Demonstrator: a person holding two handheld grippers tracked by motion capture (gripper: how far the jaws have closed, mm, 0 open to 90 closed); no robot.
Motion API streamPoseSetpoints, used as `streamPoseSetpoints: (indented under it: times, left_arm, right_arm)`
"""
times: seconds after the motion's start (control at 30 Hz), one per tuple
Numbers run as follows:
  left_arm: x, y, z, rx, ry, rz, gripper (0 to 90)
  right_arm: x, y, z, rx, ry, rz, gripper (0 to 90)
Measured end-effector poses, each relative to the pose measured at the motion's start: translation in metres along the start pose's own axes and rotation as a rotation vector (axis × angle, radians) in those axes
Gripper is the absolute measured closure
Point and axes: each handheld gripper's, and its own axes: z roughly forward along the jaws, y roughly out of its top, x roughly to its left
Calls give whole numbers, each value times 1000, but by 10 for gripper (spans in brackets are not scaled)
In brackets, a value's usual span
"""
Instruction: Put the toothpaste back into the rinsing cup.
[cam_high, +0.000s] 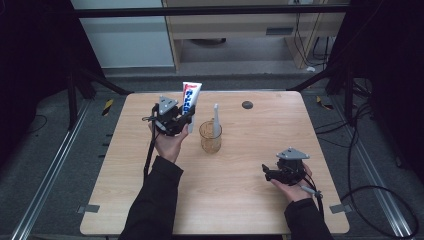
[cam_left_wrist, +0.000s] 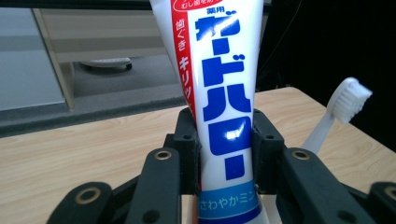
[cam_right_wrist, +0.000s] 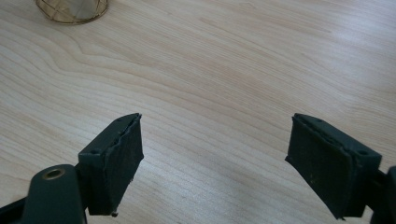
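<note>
We note the left gripper (cam_high: 186, 118) pinching the toothpaste tube (cam_high: 190, 102) upright, cap end down, just left of the glass cup (cam_high: 210, 137), which we take as landmark; in the left gripper view the two pads press on the sides of the toothpaste tube (cam_left_wrist: 224, 116) low on its body, the printed face toward the camera. The step in hand, as we judge it, is bringing the tube over to the cup to stand it inside. To do this well we would keep the tube vertical, carry its lower end above the rim before descending, and enter on the side away from the brush (a nudge against the rim could tip the light cup). The cup holds one white toothbrush (cam_high: 216, 120), leaning handle-down with its bristled head (cam_left_wrist: 348, 99) above the rim; otherwise it looks empty. The right gripper (cam_high: 270, 173) rests on the table (cam_high: 250, 200) well right of and nearer than the cup, jaws spread wide with nothing between them.
</note>
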Motion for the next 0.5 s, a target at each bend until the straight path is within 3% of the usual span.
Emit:
streamPoseSetpoints:
  times: [0.23, 0.5]
  left_arm:
    - [-7, 3, 14, -42, -8, 1, 684]
    - [-16, 4, 28, -52, -25, 15, 684]
  right_arm:
    - [-2, -1, 1, -6, -9, -7, 178]
    - [-1, -2, 2, -7, -10, -7, 178]
